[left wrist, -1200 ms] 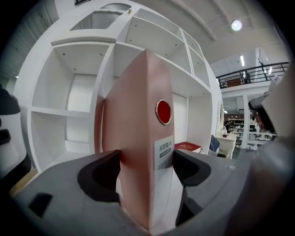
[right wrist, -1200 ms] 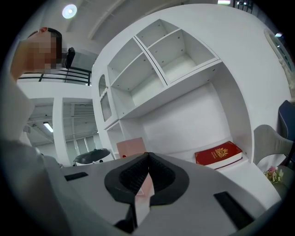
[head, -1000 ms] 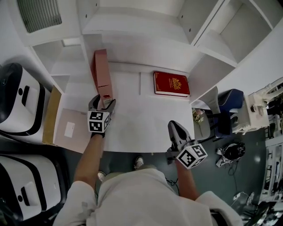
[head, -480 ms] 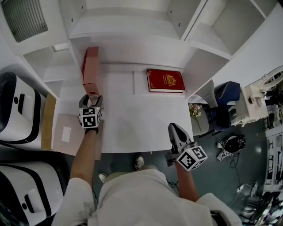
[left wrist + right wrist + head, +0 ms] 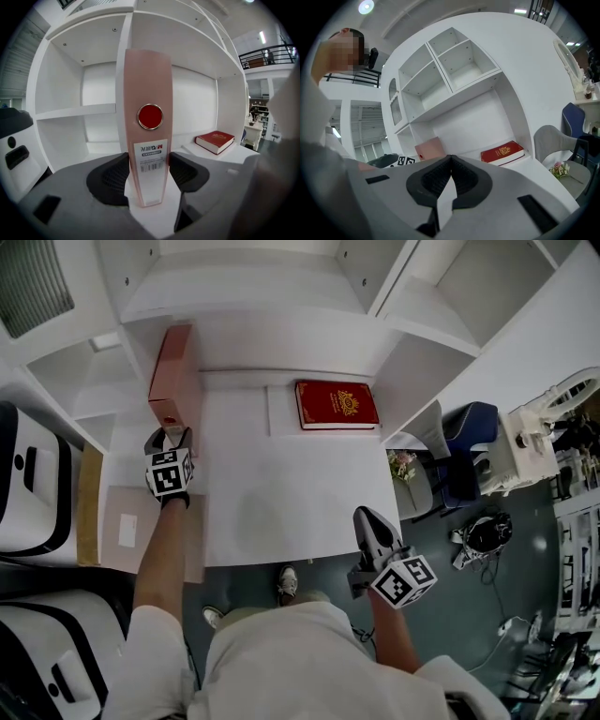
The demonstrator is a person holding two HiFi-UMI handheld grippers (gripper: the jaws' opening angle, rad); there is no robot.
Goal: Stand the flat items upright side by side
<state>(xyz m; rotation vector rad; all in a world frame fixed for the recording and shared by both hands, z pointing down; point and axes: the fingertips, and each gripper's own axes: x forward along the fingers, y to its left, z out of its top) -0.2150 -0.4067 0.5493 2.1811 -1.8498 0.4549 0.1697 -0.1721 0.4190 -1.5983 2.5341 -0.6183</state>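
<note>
Left gripper (image 5: 169, 439) fingers (image 5: 108, 177) just closed onto spine of tall pale-pink lever-arch binder (image 5: 173, 381), upright at left of table (image 5: 281, 512). Right gripper (image 5: 368, 519) fingers closed, empty. Red hardcover book (image 5: 336, 405) still flat: next.

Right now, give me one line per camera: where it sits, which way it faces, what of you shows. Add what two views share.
Head view: on the head, facing steeply down on the white desk; shows both arms, torso, left gripper, right gripper.
Left gripper view: on the left gripper, facing the shelves; its jaws clamp the upright pink binder.
Right gripper view: on the right gripper at the desk's front, facing the shelves; its jaws are shut, empty.
Shared: both gripper views show the flat-lying red book.
</note>
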